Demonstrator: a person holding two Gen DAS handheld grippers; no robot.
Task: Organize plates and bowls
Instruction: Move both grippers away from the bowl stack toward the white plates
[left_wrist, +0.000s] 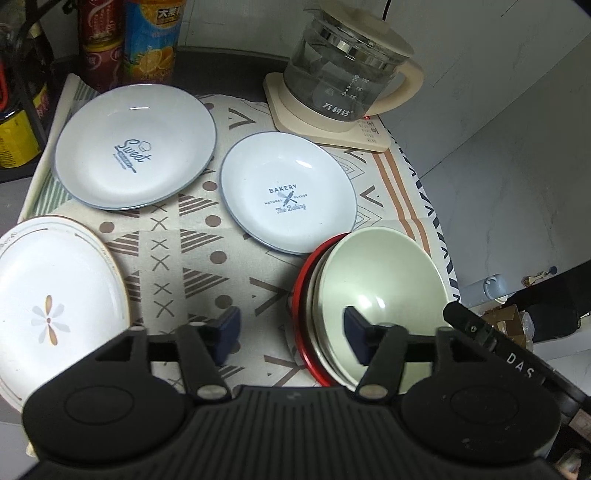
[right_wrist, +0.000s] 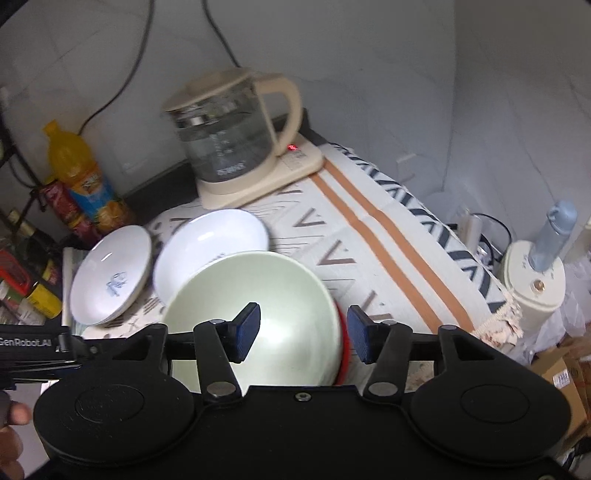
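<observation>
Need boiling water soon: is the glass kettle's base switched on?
On, apparently: a small red light glows on the beige base beside the glass kettle.

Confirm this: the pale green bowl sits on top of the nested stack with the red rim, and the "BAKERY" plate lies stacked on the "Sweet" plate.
Wrong on the plates. The left wrist view shows the white "BAKERY" plate lying beside the white "Sweet" plate on the patterned cloth, apart. The pale green bowl does top the red-rimmed stack.

Dim indoor light; glare glints on the green bowl. Fisheye bending darkens the corners. The right wrist view is motion-blurred, the left sharp.
</observation>
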